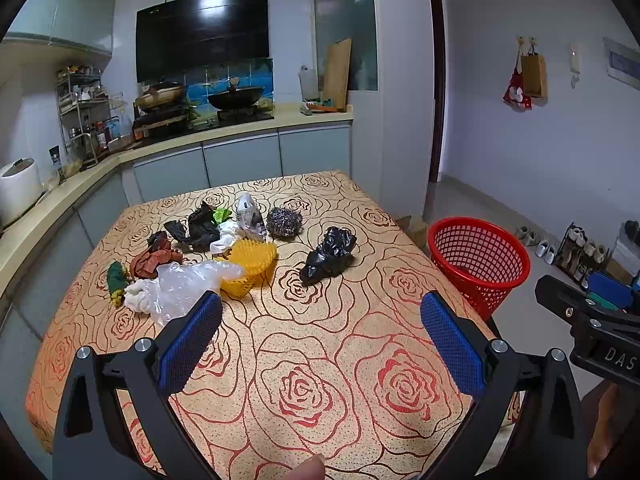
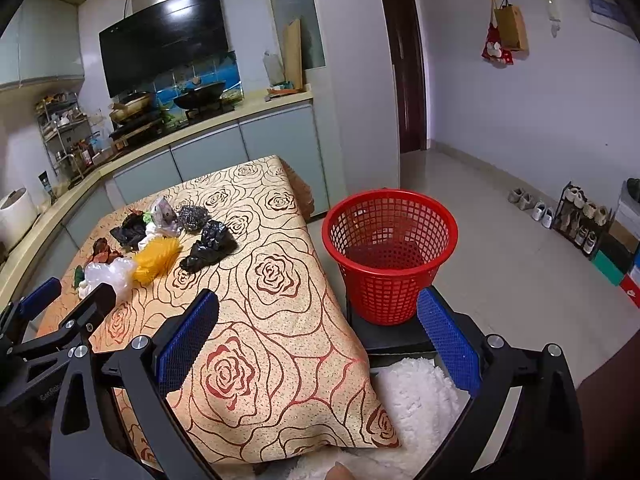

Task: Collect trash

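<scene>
Both grippers empty, jaws wide apart: left gripper over the rose-patterned tablecloth, right gripper near the table edge. Trash sits mid-table: crumpled black plastic bag, clear plastic bag, yellow mesh cup, steel scourer. Red mesh plastic basket stands off-table on a dark stand. Risks: flimsy bags slipping from the pads, snagging neighbours, drops missing the basket.

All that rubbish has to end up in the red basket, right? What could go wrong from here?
The red basket stands on the floor beside the table, not under it, so a dropped piece might miss. The clear plastic bag is flimsy and lies against the yellow brush, so a grab could drag both. Both grippers are open and empty.
</scene>
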### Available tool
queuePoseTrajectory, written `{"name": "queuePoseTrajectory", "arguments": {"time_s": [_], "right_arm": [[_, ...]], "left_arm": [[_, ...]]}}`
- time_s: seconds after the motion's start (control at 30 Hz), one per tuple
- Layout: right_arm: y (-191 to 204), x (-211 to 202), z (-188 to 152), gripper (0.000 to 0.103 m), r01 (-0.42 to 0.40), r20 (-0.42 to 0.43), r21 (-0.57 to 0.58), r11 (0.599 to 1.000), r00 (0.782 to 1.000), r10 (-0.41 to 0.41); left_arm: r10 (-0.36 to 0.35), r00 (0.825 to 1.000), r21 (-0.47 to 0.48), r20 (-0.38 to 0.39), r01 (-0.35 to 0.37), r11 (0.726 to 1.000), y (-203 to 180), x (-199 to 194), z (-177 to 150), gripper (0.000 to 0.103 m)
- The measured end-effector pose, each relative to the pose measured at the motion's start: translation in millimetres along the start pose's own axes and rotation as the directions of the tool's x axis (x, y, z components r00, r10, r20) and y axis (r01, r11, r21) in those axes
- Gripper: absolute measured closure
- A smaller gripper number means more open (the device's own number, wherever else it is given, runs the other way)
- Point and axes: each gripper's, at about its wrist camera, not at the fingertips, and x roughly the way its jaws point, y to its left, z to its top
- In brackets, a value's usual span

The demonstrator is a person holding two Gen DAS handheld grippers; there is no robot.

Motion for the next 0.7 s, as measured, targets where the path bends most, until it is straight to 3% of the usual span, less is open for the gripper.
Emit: {"name": "queuePoseTrajectory", "arguments": {"time_s": [0.7], "right_arm": [[2.1,-3.5,2.1,0.006,0.003,0.012,-0.003,1.0,1.0,-0.003]], "left_arm": [[0.004,1.0,0.011,0.015,-0.004,1.0,-0.7,-3.9,2.0,0.007]]}}
